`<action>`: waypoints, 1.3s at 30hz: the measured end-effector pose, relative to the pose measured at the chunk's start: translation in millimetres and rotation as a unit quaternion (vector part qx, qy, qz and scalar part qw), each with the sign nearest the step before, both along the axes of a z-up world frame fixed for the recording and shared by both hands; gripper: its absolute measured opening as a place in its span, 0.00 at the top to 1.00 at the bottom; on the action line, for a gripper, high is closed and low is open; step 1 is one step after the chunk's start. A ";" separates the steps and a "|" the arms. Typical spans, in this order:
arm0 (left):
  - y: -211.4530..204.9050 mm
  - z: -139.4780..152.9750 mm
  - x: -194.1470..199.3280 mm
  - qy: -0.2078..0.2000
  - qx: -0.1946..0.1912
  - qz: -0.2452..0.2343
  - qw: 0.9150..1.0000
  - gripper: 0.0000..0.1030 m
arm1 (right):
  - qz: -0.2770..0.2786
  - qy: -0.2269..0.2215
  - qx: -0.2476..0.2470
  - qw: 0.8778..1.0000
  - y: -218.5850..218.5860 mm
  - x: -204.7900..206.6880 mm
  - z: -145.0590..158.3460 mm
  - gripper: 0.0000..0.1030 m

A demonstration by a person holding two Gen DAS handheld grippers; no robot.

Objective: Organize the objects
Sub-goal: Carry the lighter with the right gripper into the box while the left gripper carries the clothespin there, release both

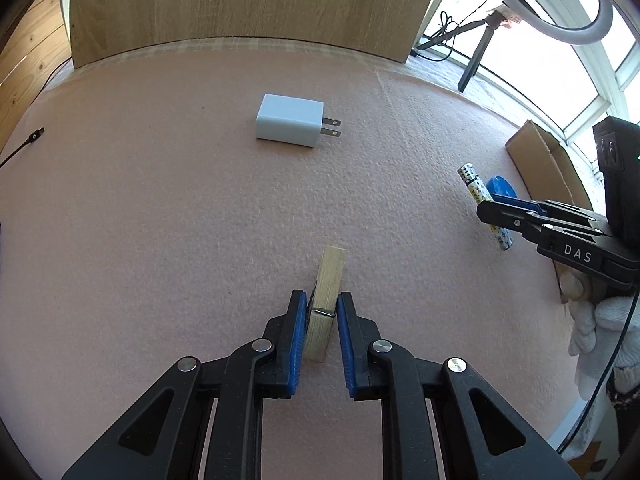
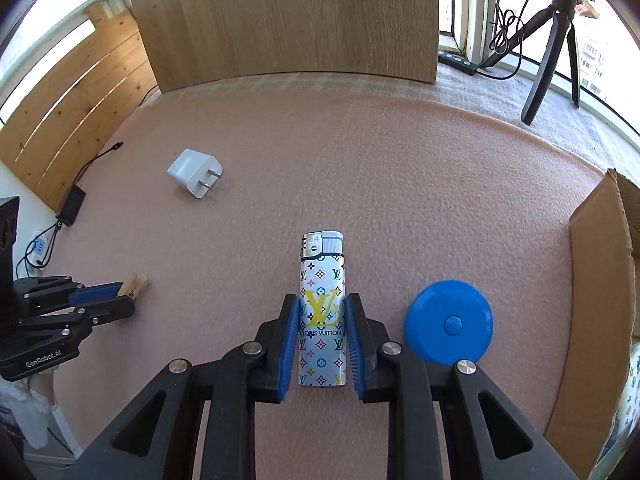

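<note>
In the left wrist view my left gripper (image 1: 323,309) is shut on a wooden clothespin (image 1: 326,300), its blue pads pressed on both sides near the metal spring. In the right wrist view my right gripper (image 2: 322,312) is shut on a white patterned lighter (image 2: 322,308), which points away from me over the pink mat. The left gripper (image 2: 116,296) with the clothespin (image 2: 136,283) shows at the left of that view. The right gripper (image 1: 490,206) with the lighter (image 1: 478,190) shows at the right of the left wrist view. A white plug charger (image 1: 290,121) (image 2: 195,178) lies farther off.
A blue round disc (image 2: 450,322) (image 1: 502,187) lies just right of the lighter. A cardboard box (image 2: 596,292) (image 1: 544,168) stands at the mat's right edge. A wooden board (image 1: 248,4) rises at the back. A black cable (image 2: 86,172) and a tripod (image 2: 550,52) sit at the margins. A gloved hand (image 1: 600,328) holds the right gripper.
</note>
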State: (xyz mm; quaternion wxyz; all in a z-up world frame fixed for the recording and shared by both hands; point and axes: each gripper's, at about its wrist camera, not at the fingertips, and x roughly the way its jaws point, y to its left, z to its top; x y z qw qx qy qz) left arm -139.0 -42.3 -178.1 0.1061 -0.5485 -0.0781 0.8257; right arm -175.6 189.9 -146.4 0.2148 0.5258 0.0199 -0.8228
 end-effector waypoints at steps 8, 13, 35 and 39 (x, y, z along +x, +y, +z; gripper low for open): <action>26.4 28.3 12.9 0.029 0.020 -0.013 0.999 0.84 | -0.044 0.020 -0.056 0.997 50.1 48.7 31.2 0.80; 57.0 49.0 15.6 0.049 0.031 -0.037 0.998 0.84 | -0.077 0.049 -0.060 0.994 95.0 75.4 56.9 0.80; 275.7 85.4 -42.8 0.088 0.045 -0.180 0.979 0.84 | -0.200 0.086 -0.036 0.975 255.8 103.8 84.9 0.80; 304.0 84.8 -55.6 0.088 0.041 -0.193 0.976 0.84 | -0.200 0.087 -0.035 0.975 259.3 100.0 83.4 0.80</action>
